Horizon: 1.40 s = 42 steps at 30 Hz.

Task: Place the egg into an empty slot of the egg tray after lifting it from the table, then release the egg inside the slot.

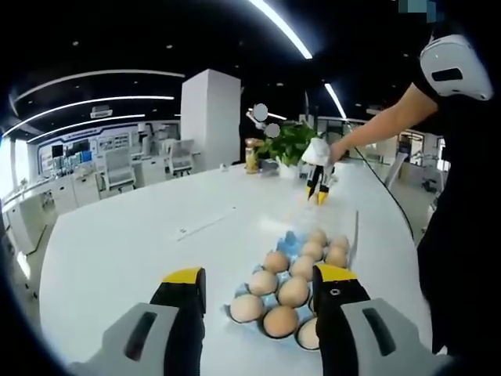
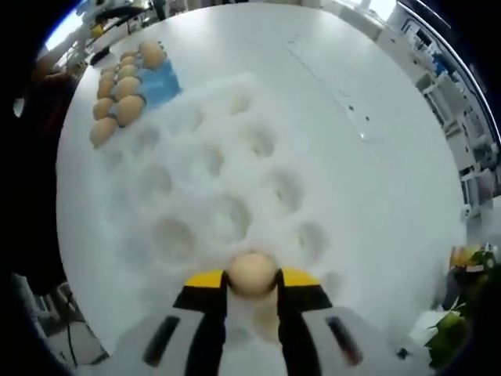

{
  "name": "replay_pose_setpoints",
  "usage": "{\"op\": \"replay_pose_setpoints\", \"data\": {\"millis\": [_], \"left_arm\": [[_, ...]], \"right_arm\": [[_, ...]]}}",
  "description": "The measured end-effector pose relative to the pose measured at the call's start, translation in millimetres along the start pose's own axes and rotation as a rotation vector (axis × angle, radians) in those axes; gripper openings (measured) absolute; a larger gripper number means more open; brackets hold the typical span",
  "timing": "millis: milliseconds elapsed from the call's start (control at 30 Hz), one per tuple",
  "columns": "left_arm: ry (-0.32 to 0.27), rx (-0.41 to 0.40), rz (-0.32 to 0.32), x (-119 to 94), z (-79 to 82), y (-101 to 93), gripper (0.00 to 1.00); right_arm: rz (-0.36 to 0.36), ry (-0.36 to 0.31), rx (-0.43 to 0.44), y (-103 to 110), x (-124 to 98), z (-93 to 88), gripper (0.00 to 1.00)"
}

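Observation:
My right gripper (image 2: 250, 283) is shut on a tan egg (image 2: 251, 272) and holds it over the near edge of a clear egg tray (image 2: 211, 180) with several empty slots. A second pale egg (image 2: 266, 323) seems to lie in a slot just beneath the jaws. A blue tray (image 2: 160, 82) with several brown eggs (image 2: 117, 90) lies beyond the clear one. In the left gripper view my left gripper (image 1: 259, 280) stands open just above the table, beside that blue tray (image 1: 291, 241) of eggs (image 1: 293, 291). Farther back, a person's hand holds the right gripper (image 1: 318, 191) pointing down.
The round white table (image 1: 125, 243) carries a thin strip (image 1: 205, 225), a potted plant (image 1: 290, 145) and a bottle (image 1: 251, 155) at its far edge. A person in black (image 1: 462, 196) stands at the right. Office desks and a white pillar (image 1: 210, 117) lie beyond.

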State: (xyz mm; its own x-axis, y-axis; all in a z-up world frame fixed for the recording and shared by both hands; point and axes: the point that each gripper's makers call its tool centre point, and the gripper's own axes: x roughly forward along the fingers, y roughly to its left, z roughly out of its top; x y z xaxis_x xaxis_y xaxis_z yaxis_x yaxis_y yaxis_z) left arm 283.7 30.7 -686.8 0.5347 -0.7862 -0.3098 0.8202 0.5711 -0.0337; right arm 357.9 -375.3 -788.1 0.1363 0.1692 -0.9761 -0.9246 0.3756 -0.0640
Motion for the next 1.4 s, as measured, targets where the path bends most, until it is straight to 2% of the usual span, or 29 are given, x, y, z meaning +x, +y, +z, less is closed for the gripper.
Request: {"op": "replay_pose_setpoints", "data": {"millis": [300,600,1267,1400], "left_arm": [[-0.009,0.008,0.004,1,3.7,1.4,0.56],[-0.008,0.01,-0.003,2,3.6,0.3,0.56],[-0.01,0.006,0.006,-1,1.6,2.2,0.56],[-0.009,0.008,0.007,-1,0.3,1.5,0.56]], "right_arm": [[-0.005,-0.049,-0.004,4,-25,10.4,0.24],[0.016,-0.068,-0.049,15,-25,27.8,0.24],[0.069,-0.135,-0.191,44,-18,87.9,0.24],[0.072,-0.138,-0.21,47,-17,94.5,0.24]]}}
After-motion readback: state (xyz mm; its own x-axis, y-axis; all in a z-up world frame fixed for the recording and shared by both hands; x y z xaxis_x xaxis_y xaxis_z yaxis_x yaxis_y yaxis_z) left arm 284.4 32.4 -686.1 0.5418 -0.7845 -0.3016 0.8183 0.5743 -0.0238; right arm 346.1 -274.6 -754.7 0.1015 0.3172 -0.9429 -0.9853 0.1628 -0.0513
